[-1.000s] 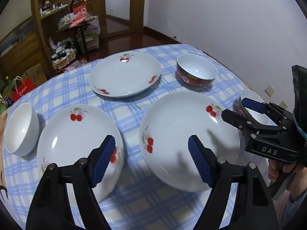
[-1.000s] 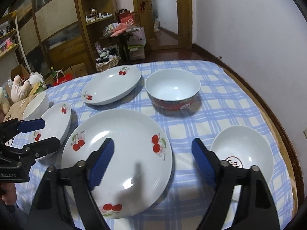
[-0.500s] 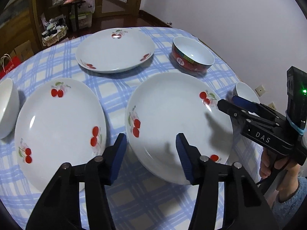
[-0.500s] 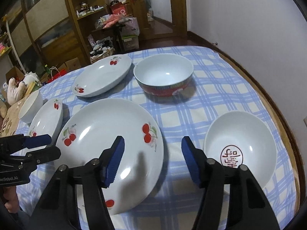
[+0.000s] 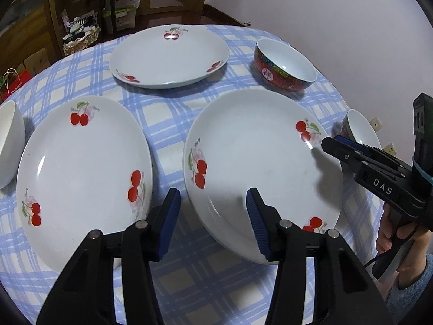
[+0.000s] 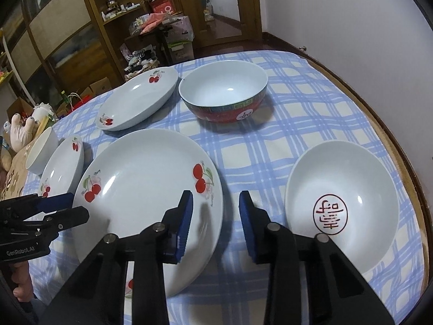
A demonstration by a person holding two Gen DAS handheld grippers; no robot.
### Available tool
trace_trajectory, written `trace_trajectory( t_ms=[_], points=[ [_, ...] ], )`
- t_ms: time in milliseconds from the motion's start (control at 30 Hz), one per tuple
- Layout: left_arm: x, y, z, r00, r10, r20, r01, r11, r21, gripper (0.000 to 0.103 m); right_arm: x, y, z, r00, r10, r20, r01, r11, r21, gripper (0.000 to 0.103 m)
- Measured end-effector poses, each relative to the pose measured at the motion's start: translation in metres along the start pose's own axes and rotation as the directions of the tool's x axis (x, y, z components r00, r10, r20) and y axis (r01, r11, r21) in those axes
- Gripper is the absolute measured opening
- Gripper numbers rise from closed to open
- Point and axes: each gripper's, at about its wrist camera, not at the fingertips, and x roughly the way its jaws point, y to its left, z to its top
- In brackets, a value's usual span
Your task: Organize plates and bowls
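A large white cherry plate (image 5: 257,157) (image 6: 140,184) lies in the middle of the blue checked cloth. My left gripper (image 5: 213,216) straddles its near left rim, open, pads clear of the china. In the right wrist view the left gripper (image 6: 67,205) sits at the plate's left edge. My right gripper (image 6: 216,214) straddles the right rim, its jaws closing, with the rim between the pads but not pressed. Seen from the left wrist, the right gripper (image 5: 335,143) hovers at that rim. A second cherry plate (image 5: 81,168) lies left, a third (image 5: 170,57) at the back.
A red-sided bowl (image 6: 224,94) stands at the back right. A white bowl with a red seal mark (image 6: 341,211) sits near the table's wooden edge (image 6: 392,124). A plain white bowl (image 5: 9,140) is far left. A hand (image 5: 392,238) holds the right gripper.
Both grippers have sunk toward the middle plate and their jaws have narrowed; each now straddles a rim of that plate. No dish has moved.
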Motion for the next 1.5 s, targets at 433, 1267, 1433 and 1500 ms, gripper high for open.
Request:
trace_trajectory(
  t_ms=[433,1267,1433,1500],
  points=[
    [0.016,0.016,-0.002,1.000,-0.005,-0.026,0.003,0.998,-0.065,0.018,0.012,0.001,0.002,1.000,0.014,-0.020,-0.014,1.000,0.009,0.014],
    [-0.031,0.017,-0.015,0.999,-0.044,-0.012,0.041,0.986,-0.159,0.016,-0.028,0.011,-0.019,0.999,0.036,-0.003,-0.036,0.999,0.036,0.014],
    [-0.053,0.009,-0.025,0.998,-0.055,-0.009,0.053,0.988,-0.147,0.016,-0.057,0.015,-0.030,1.000,0.024,0.001,-0.024,0.999,0.042,0.014],
    [-0.061,0.007,-0.029,0.998,-0.054,-0.010,0.052,0.987,-0.153,0.016,-0.067,0.017,-0.035,0.999,0.036,0.004,-0.037,0.998,0.044,0.014]
  ],
)
